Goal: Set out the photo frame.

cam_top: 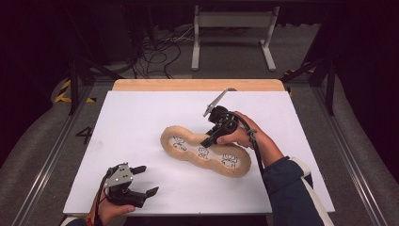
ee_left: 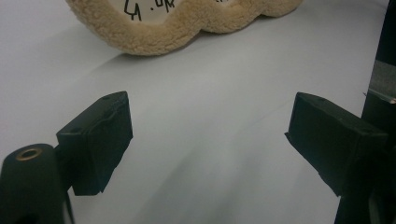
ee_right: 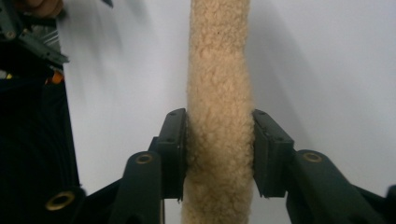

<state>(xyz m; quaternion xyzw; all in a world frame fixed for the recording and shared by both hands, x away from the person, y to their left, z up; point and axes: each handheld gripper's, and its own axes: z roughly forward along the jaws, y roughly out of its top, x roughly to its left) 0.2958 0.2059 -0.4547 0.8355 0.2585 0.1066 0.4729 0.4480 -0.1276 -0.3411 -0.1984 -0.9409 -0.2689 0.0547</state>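
- My right gripper (ee_right: 219,154): jaws clamped on the fleecy rim of the tan plush mat (ee_right: 219,93), one pad on each side of the rim, both pressing into the pile.
- Mat (cam_top: 205,150) lies on the white board (cam_top: 141,117), three-lobed, black drawings on its pale inner face.
- My left gripper (ee_left: 205,140): jaws spread wide, nothing between them but bare board.
- Mat's near lobe (ee_left: 177,23) sits ahead of my left jaws, apart from them.
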